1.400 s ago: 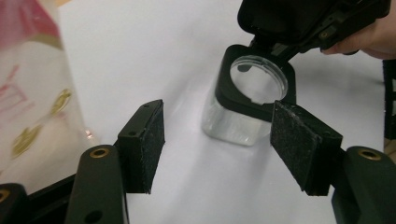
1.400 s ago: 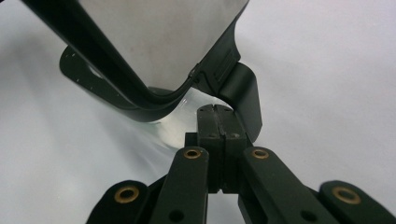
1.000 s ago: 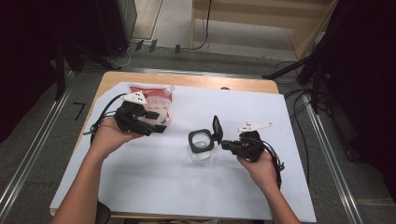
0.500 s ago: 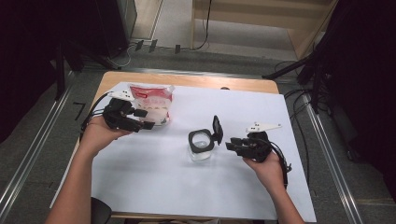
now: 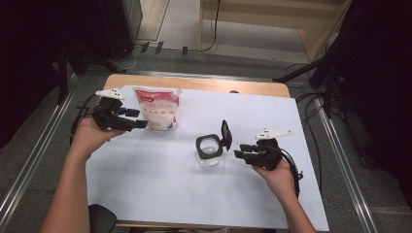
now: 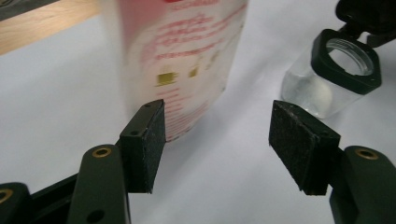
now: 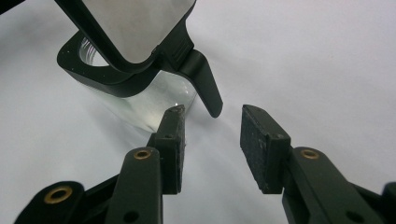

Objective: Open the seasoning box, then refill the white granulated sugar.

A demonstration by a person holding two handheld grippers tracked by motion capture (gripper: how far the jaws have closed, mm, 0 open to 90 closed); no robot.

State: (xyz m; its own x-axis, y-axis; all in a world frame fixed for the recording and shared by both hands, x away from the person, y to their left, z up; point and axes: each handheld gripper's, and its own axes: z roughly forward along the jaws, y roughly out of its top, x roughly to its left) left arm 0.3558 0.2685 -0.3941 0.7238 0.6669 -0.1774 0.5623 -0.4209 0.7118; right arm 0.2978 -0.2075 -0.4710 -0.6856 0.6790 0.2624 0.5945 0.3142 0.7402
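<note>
High view: a wooden table [image 5: 194, 83] carries a white sheet [image 5: 194, 194]. At about 10 o'clock from the sheet's middle stands a pouch [image 5: 158, 109], red-topped and pale below; its print is too small to read here. The left gripper [image 5: 142, 124] sits at the pouch's 9 o'clock, jaw tips just beside the pouch's lower left corner. Near the centre stands a clear jar [image 5: 209, 153] with a black collar, its hinged lid [image 5: 225, 134] tipped up at the jar's 2 o'clock. The right gripper [image 5: 238, 154] lies at the jar's 3 o'clock, tips just beside the jar and apart from it.

Left gripper view: the jaws stand wide apart with nothing pressed between them. The pouch [image 6: 187, 60] rises at 12 o'clock, blurred; it bears lines of red writing and small yellowish squares, none of it legible. The near pad [image 6: 152, 140] overlaps the pouch's bottom edge; whether it touches I cannot tell. The jar [image 6: 327, 79] is at 2 o'clock, its mouth open.

Right gripper view: the jaws have just been opening and now stand parted, with bare sheet between the pads [image 7: 261, 144]. The jar [image 7: 140, 98] is at 11 o'clock; the raised lid [image 7: 135, 23] hangs over it, and the lid's black tab [image 7: 205, 84] ends just above the gap, clear of both pads
</note>
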